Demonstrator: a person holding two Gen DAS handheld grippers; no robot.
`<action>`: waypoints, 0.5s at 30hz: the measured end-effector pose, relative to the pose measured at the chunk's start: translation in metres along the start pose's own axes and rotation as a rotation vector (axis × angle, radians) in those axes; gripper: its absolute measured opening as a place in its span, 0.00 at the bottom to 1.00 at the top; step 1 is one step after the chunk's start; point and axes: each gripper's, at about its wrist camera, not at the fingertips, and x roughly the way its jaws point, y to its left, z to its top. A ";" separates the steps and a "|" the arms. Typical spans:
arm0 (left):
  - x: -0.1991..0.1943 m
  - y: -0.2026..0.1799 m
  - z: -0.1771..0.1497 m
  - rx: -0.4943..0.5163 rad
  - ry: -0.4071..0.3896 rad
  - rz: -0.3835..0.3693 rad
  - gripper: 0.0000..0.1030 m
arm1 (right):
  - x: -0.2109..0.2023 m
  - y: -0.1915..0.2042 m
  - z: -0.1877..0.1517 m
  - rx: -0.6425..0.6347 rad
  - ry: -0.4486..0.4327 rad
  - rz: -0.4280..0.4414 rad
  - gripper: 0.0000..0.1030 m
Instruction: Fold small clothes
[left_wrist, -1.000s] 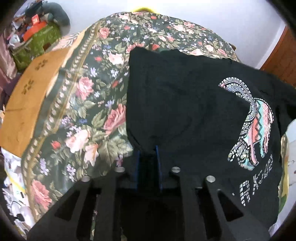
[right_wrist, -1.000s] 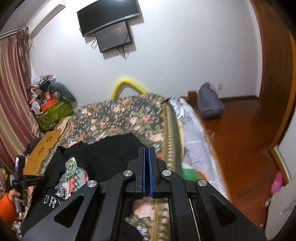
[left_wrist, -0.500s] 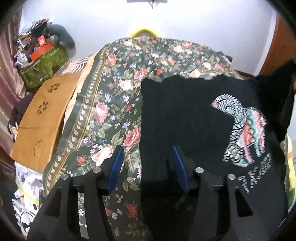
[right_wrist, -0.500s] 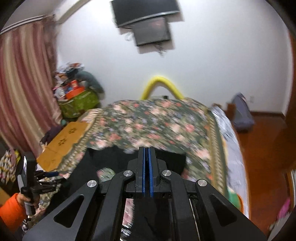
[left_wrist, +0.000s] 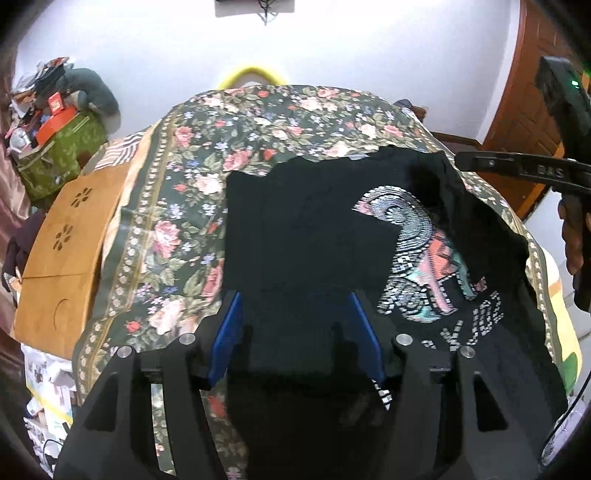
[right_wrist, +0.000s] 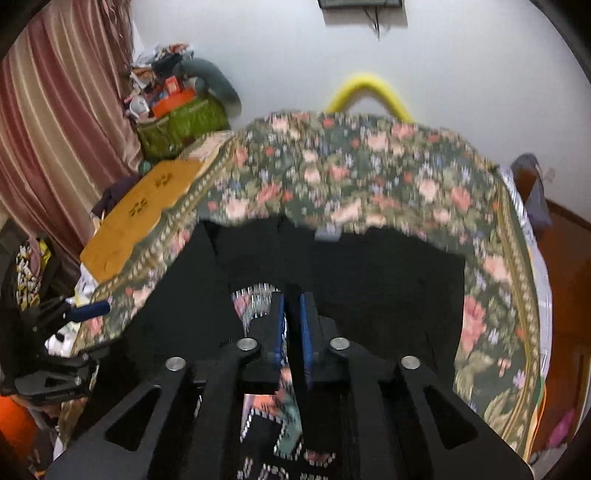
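Observation:
A black T-shirt (left_wrist: 314, 236) with a patterned elephant print (left_wrist: 417, 258) lies on the floral bedspread (left_wrist: 192, 206). Its left side is folded over the middle. My left gripper (left_wrist: 295, 325) is open, jaws wide apart, just above the shirt's near left part, holding nothing. The right gripper shows at the right edge of the left wrist view (left_wrist: 517, 170). In the right wrist view my right gripper (right_wrist: 291, 314) hovers over the shirt (right_wrist: 369, 280), above the print (right_wrist: 251, 299). Its blue pads stand a narrow gap apart with nothing visibly between them.
A wooden folding table (left_wrist: 62, 251) leans at the bed's left side. A green bag (left_wrist: 55, 151) with clutter stands behind it. A yellow curved bar (left_wrist: 251, 74) rises at the bed's far end. Curtains (right_wrist: 55, 140) hang on the left; wooden floor (right_wrist: 565, 295) lies right.
My left gripper let go of the shirt's folded edge, opened wide and pulled back. My right gripper swung left over the shirt, and its pads parted slightly.

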 end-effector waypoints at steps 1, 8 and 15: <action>0.001 -0.004 0.001 0.010 0.001 0.002 0.57 | -0.008 -0.003 -0.003 -0.001 -0.017 -0.008 0.25; 0.017 -0.047 0.024 0.043 0.007 -0.039 0.57 | -0.062 -0.037 -0.041 -0.033 -0.108 -0.137 0.50; 0.036 -0.052 0.046 0.004 -0.003 0.017 0.57 | -0.041 -0.087 -0.077 0.018 0.005 -0.198 0.50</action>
